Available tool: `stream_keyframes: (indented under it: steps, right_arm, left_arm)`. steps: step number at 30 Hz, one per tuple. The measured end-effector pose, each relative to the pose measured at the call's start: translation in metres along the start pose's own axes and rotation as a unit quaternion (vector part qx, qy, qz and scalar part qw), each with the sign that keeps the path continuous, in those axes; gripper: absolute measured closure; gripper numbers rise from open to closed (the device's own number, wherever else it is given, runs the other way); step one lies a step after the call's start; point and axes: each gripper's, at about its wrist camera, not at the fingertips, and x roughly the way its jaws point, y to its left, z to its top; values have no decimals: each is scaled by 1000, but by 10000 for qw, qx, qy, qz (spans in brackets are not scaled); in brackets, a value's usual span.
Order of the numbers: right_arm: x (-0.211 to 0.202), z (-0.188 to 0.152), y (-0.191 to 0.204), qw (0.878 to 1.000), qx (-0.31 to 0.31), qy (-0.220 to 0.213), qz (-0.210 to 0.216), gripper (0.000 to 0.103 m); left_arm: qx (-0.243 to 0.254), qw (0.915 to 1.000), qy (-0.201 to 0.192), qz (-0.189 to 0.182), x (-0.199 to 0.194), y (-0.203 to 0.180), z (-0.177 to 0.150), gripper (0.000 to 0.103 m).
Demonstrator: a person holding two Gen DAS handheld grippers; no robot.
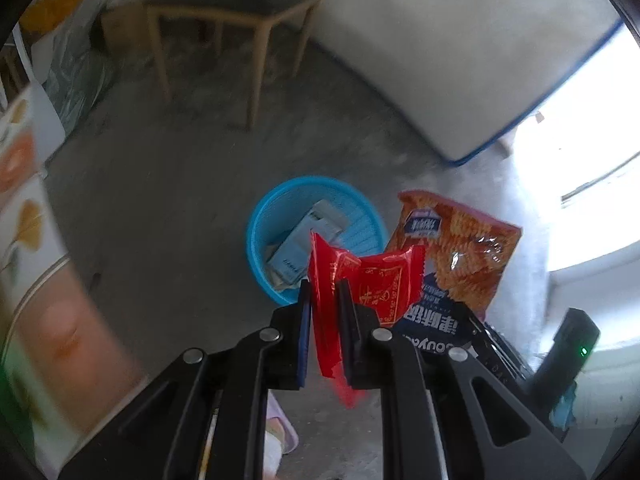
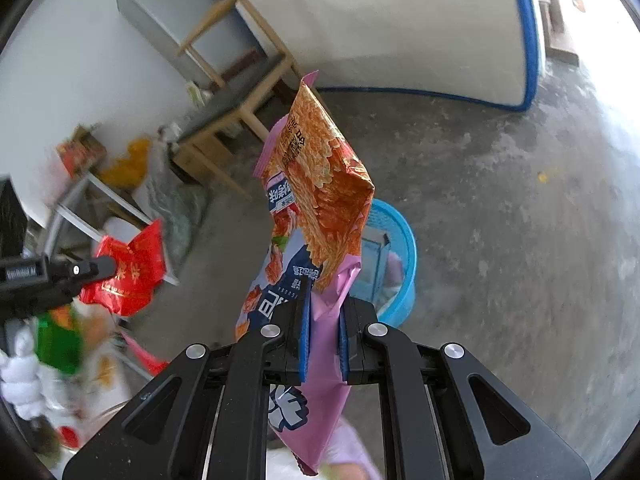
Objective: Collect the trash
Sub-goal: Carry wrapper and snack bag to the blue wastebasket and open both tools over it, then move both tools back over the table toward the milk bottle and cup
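My left gripper point(image 1: 325, 286) is shut on a red snack wrapper point(image 1: 376, 280), which hangs above the near rim of a blue plastic trash basket point(image 1: 280, 208) on the floor. The basket holds a pale blue box point(image 1: 308, 236) and other scraps. My right gripper point(image 2: 325, 286) is shut on an orange and pink chip bag point(image 2: 324, 184) that stands up between its fingers. The same basket point(image 2: 400, 240) lies just behind that bag. In the right wrist view the left gripper point(image 2: 100, 268) shows at the left edge with the red wrapper point(image 2: 128, 276). The chip bag point(image 1: 456, 240) also shows in the left wrist view.
A wooden chair point(image 1: 236, 20) stands on the grey concrete floor behind the basket. A white panel with a blue edge point(image 1: 460, 60) leans against the wall. A flowered tablecloth point(image 1: 36, 240) hangs at the left. Bags and clutter point(image 2: 120, 168) sit under a metal frame.
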Motion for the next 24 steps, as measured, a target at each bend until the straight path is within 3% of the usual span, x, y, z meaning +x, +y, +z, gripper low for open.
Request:
stream_keyframes:
  steps: [7,9,10,11,12,14,18,24]
  right_arm:
    - [91,14,5,9983,-458,238,-256,92]
    - [115,13,7,9972,-643,275,-260,86]
    - [123,11,8,9965,-704,380,-232,81]
    - [133,11,9,9953,-750,564,-253,66]
    - [144,9,8,9939,-757,745,-283,59]
    - [161,2,3,9911,-743,1079,-230,54]
    - [158,0,-7,9911,-586,1183,-155,47]
    - [130,12,-34,9944,-9,1060,-7,47]
  left_arm:
    - [-88,9987,337,361,82,1,44,90]
    - [-177,9983,402,377,100,5,52,87]
    - [-210,9978,480,404,108,7,54,78]
    - [-294,9963,618,512,118,10,56,62]
    - [-364,9955,681,555,121,12,53,57]
    - [-607,9944,738,460,128,17,54,56]
    - [-687,9942,753,347,122,24,52,55]
    - [-803,9953,504,184,94,21,51,55]
